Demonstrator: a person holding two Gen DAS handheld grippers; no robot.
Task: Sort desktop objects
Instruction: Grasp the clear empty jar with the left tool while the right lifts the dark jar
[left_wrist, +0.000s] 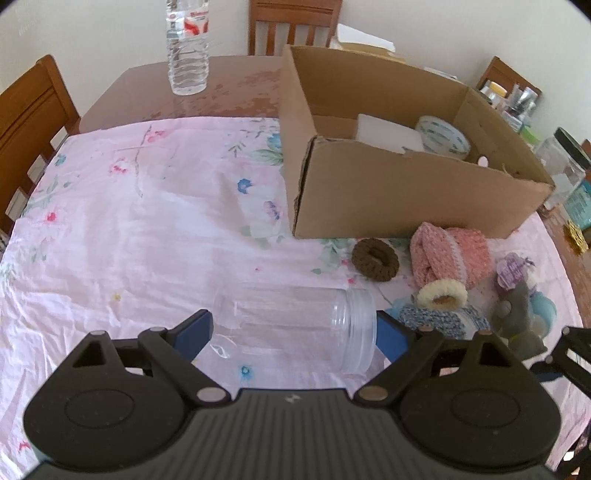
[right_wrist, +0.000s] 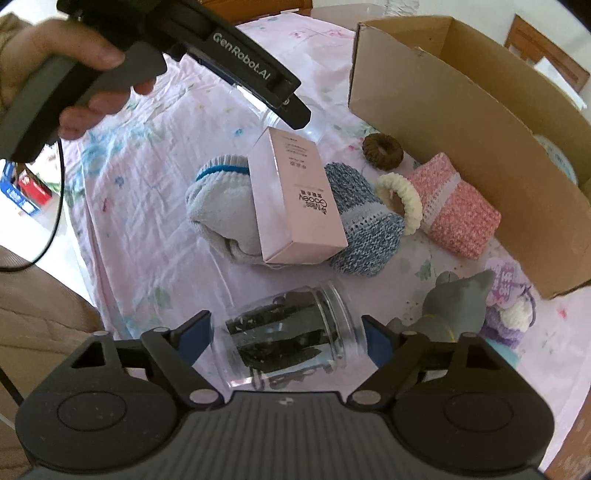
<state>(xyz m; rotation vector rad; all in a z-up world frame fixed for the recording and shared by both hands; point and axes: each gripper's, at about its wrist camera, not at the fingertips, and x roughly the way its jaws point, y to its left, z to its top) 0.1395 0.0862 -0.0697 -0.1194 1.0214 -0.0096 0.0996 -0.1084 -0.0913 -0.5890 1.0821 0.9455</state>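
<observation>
— Dining table under a pink floral cloth (left_wrist: 129, 229), wooden chairs round it, a water bottle (left_wrist: 186, 48) at the far end.

— And the grippers?

— The left gripper (left_wrist: 293, 330) has its blue fingers spread wide either side of a clear jar (left_wrist: 295, 325) lying on its side; whether they touch it, I can't tell. The right gripper (right_wrist: 286, 338) is just as wide around a second jar (right_wrist: 291, 339), also on its side, with dark pieces inside.

— The rest?

— A cardboard box (right_wrist: 461, 122) beside the clutter: pink carton (right_wrist: 295, 199) resting on knitted pieces, brown scrunchie (right_wrist: 382, 151), cream scrunchie (right_wrist: 400, 203), a grey toy (right_wrist: 454, 306).
</observation>
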